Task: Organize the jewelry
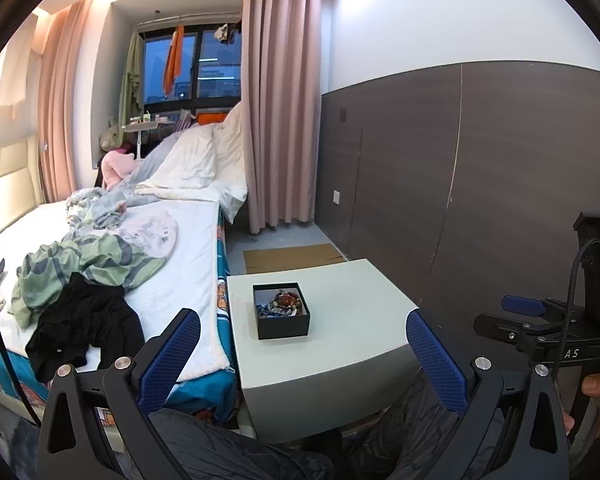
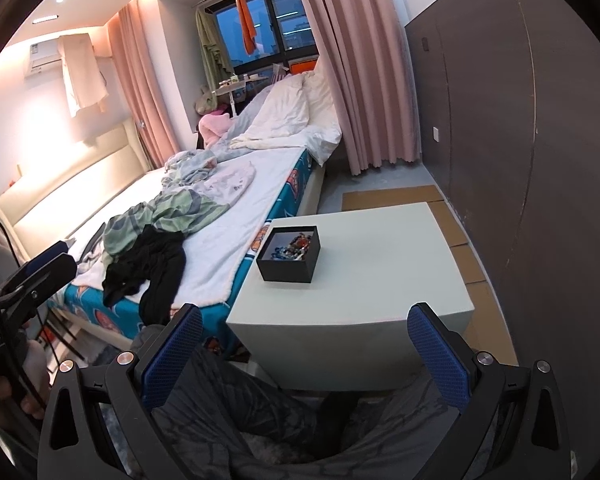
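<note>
A small black open box (image 1: 281, 312) holding a heap of beaded jewelry (image 1: 284, 303) sits on a pale grey-green bedside table (image 1: 340, 344). In the right wrist view the same box (image 2: 289, 255) with the jewelry (image 2: 296, 245) stands near the table's (image 2: 380, 272) left edge. My left gripper (image 1: 302, 344) is open and empty, held back from the table's near edge. My right gripper (image 2: 304, 340) is open and empty, also short of the table. Each gripper shows at the side of the other's view.
A bed (image 1: 188, 240) with crumpled clothes (image 1: 84, 272) lies left of the table. A dark panelled wall (image 1: 480, 180) runs on the right. Flat cardboard (image 2: 392, 196) lies on the floor behind the table. Pink curtains (image 1: 280, 100) hang at the back. The person's legs are below the grippers.
</note>
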